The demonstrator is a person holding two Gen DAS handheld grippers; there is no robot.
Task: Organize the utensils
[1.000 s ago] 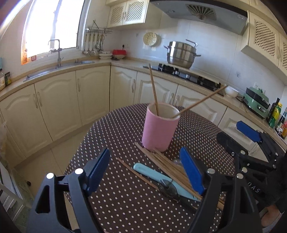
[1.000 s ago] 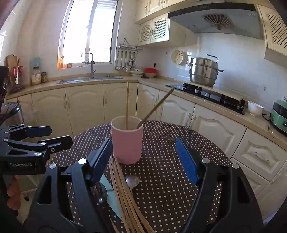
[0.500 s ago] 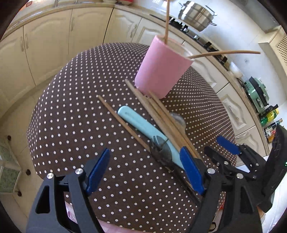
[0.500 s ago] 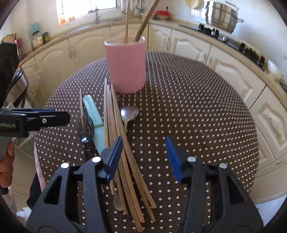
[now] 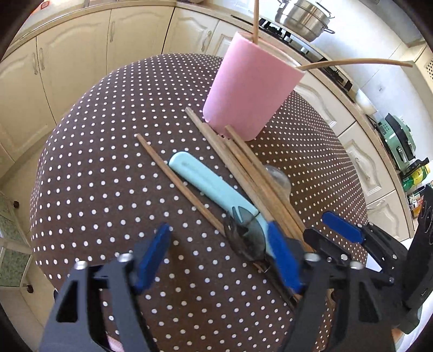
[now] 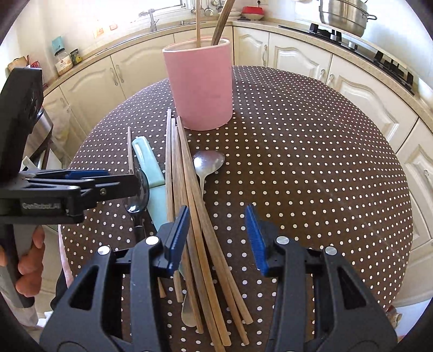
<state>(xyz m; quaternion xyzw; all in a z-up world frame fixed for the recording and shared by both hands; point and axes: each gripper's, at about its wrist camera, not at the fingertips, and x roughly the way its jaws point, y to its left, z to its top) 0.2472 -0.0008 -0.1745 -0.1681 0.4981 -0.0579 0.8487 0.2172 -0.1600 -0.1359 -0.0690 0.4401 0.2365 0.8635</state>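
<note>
While the left gripper, just closing, stands open over a dark spoon, the right gripper gapes above chopsticks near the tabletop's front edge.

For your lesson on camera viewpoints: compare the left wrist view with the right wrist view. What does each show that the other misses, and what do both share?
Only the left wrist view shows the green appliance on the counter and the right tool from the side.

Only the right wrist view shows the sink tap, the jars by the window, the silver spoon's whole bowl, and the hand holding the left tool.

Both show the pink cup holding two chopsticks, the loose chopstick bundle, the mint handle, the dark spoon and the steel pot.
</note>
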